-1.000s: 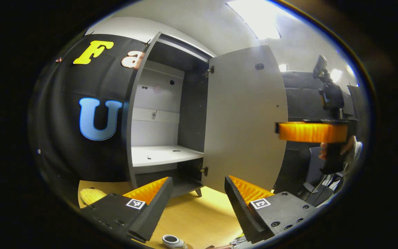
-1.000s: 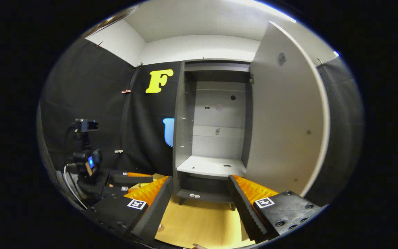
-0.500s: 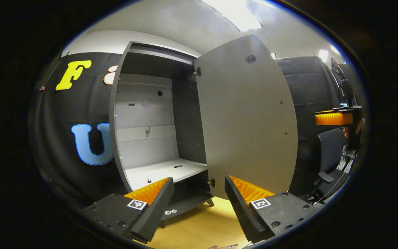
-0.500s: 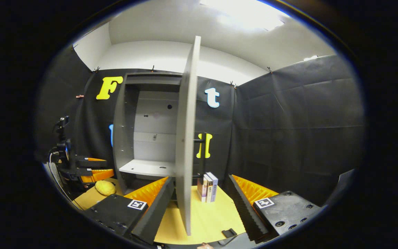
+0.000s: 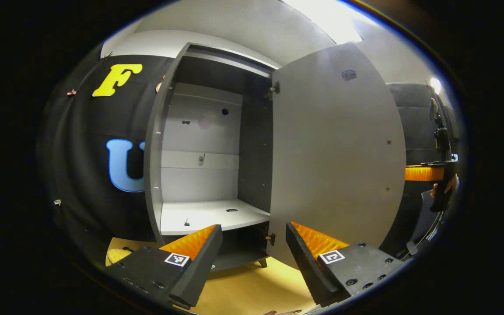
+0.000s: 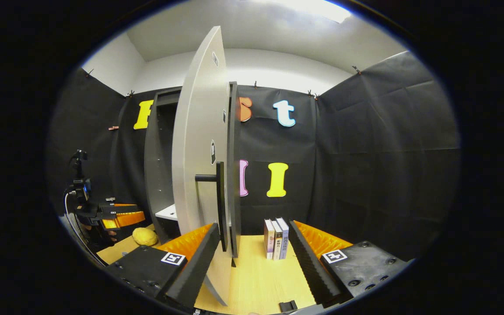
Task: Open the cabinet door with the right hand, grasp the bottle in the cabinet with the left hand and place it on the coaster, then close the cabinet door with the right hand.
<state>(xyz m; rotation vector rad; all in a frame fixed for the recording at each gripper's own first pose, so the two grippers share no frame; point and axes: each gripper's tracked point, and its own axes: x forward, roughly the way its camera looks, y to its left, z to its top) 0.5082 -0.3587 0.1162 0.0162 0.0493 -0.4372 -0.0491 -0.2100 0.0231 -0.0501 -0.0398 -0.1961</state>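
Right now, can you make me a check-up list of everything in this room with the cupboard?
Surface: yellow wooden table, mostly bare.
Job's things: cabinet standing open, shelf bare; cabinet door swung wide, black handle facing the right gripper; bottle, coaster: nothing seen.
Clutter: three books upright, yellow lump.
Grippers: left gripper open, right gripper open, both holding nothing.
Cables: one by the camera stand.
Surroundings: black cloth wall.

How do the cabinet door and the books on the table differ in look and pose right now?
The cabinet door is one tall, plain grey panel swung open, its black bar handle facing the right gripper; the books are a short row of several pale spines. The door hangs from the cabinet; the books stand on the table. Both are upright.
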